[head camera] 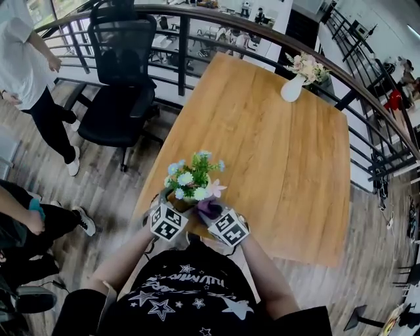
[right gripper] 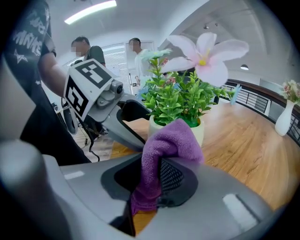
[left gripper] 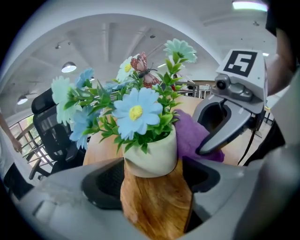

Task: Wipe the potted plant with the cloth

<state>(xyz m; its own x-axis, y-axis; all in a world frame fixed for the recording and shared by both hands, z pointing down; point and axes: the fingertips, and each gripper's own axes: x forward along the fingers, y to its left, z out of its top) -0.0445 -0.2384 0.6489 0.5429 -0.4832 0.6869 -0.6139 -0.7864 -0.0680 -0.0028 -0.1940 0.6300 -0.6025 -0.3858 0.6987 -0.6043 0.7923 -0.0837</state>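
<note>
The potted plant (head camera: 193, 180) stands near the front edge of the wooden table (head camera: 282, 170): a white pot (left gripper: 152, 152) with green leaves and blue, white and pink flowers. My left gripper (head camera: 172, 205) has its jaws wide around the base of the pot (right gripper: 199, 131), and its pads (left gripper: 107, 185) press on both sides. My right gripper (right gripper: 157, 165) is shut on a purple cloth (right gripper: 168, 140). The cloth (left gripper: 192, 136) bulges out of the jaws and lies against the pot's near right side. In the head view the cloth (head camera: 210, 209) shows just under the flowers.
A white vase of flowers (head camera: 293, 85) stands at the table's far right corner. A black office chair (head camera: 121, 85) is left of the table, beside a curved railing (head camera: 197, 13). People stand on the floor at the left (head camera: 26, 72).
</note>
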